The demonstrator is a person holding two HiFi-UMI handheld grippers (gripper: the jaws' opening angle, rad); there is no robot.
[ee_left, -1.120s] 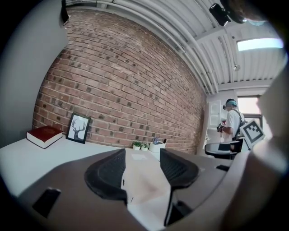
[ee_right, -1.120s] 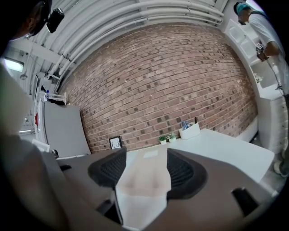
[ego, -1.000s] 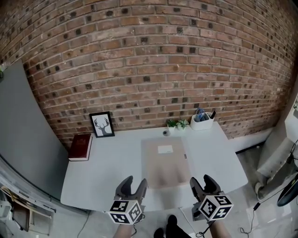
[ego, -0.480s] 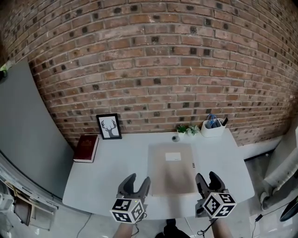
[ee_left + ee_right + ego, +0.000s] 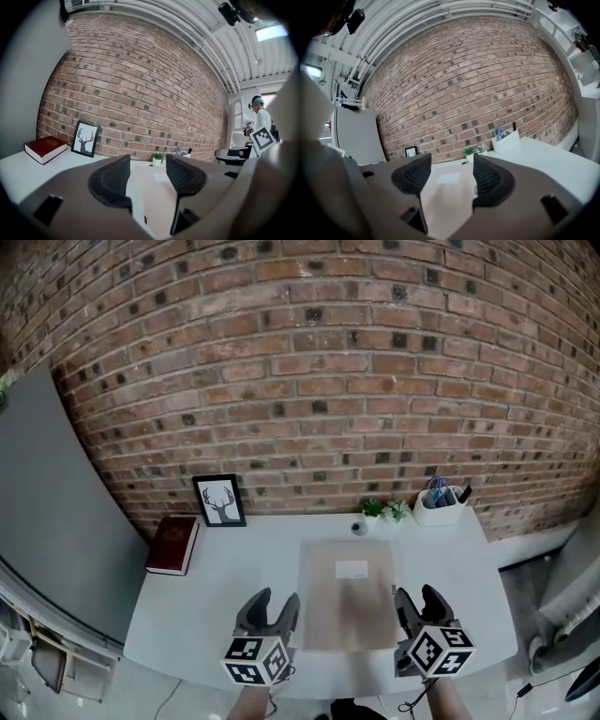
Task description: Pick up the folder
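A beige folder [image 5: 348, 594] with a small white label lies flat on the white table [image 5: 225, 579], mid-table, long side running away from me. My left gripper [image 5: 274, 608] hovers open over the table's near edge, just left of the folder's near left corner. My right gripper [image 5: 420, 604] hovers open at the folder's near right corner. Nothing is between either pair of fingers. In the left gripper view the folder [image 5: 157, 187] shows through the open gripper [image 5: 147, 174]. In the right gripper view the folder [image 5: 446, 191] lies straight ahead beyond the open gripper [image 5: 451, 176].
A red book [image 5: 172, 544] lies at the table's far left. A framed deer picture [image 5: 219, 501] leans on the brick wall. A small plant [image 5: 386, 511] and a white pen holder [image 5: 441, 506] stand at the back right. A grey panel [image 5: 47, 512] stands at left.
Both grippers have moved forward toward the table and now hang over its near edge beside the folder's near corners. Their jaws stay equally wide.
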